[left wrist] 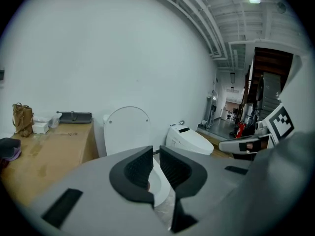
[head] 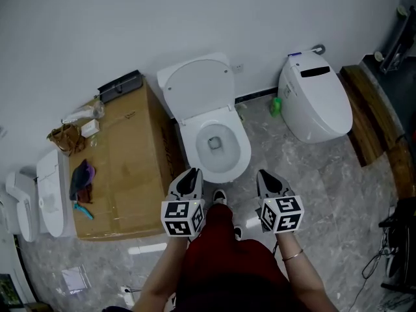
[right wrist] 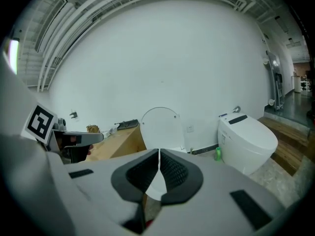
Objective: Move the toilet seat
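A white toilet stands against the far wall, its lid [head: 198, 86] raised upright behind the open bowl [head: 214, 147]. My left gripper [head: 193, 173] hovers just short of the bowl's front left rim, shut with nothing in it. My right gripper [head: 262, 174] hangs level with it off the bowl's front right, also shut and empty. In the left gripper view the lid [left wrist: 127, 129] rises beyond the closed jaws of the left gripper [left wrist: 155, 154]. The right gripper view shows the same lid [right wrist: 161, 128] straight ahead of the right gripper [right wrist: 159, 156].
A second white toilet [head: 315, 96] with its lid down stands to the right, a green bottle [head: 275, 106] beside it. A large cardboard box [head: 130, 168] bearing small items flanks the toilet's left. A wooden platform [head: 367, 112] runs at far right. My feet stand on grey marbled floor [head: 325, 187].
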{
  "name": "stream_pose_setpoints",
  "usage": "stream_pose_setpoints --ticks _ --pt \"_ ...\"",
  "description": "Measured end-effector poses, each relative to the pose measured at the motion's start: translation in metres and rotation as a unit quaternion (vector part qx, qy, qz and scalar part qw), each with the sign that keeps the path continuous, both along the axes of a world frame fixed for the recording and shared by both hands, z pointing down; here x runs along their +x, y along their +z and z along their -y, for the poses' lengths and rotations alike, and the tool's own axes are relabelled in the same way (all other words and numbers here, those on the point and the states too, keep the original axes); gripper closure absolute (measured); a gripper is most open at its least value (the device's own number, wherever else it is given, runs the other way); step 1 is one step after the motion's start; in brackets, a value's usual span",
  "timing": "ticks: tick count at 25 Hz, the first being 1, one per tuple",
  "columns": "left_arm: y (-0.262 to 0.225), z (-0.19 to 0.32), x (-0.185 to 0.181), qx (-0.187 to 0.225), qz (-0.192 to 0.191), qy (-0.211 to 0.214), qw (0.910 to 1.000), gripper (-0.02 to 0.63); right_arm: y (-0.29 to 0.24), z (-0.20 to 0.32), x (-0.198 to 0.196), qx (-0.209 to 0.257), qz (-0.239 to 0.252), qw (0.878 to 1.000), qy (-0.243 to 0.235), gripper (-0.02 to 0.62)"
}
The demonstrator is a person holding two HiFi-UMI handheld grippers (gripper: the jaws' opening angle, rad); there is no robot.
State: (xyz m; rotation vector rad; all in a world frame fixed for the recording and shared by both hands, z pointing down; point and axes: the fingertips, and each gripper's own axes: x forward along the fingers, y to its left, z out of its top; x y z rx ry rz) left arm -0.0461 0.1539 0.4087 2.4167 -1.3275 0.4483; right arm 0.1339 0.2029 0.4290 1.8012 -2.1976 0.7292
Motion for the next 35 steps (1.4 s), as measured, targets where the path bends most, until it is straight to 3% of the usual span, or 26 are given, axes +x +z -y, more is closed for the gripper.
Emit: stream_pose_setpoints --ticks 15,27,31,35 --pt "0.07 0.126 -0.014 -0.091 -0.009 -0.022 0.9956 0.566 0.055 0.125 -0.004 -0.095 0.005 0.995 -0.018 0.577" --pt "0.134 0.164 -0.024 -0.16 -0.004 -0.039 0.9864 0.514 0.111 0.17 -0.004 -0.172 0.021 0.985 0.006 0.572" --pt "0.157 0.173 -0.027 -0.185 -0.005 -0.056 0.9812 0.503 0.139 0.178 -0.002 -0.206 0.03 0.978 -0.005 0.506" --pt "0.183 0.178 -0.032 -0.209 0.0 -0.074 0.975 0.503 0.168 0.184 0.0 -0.239 0.033 0.97 -0.014 0.478"
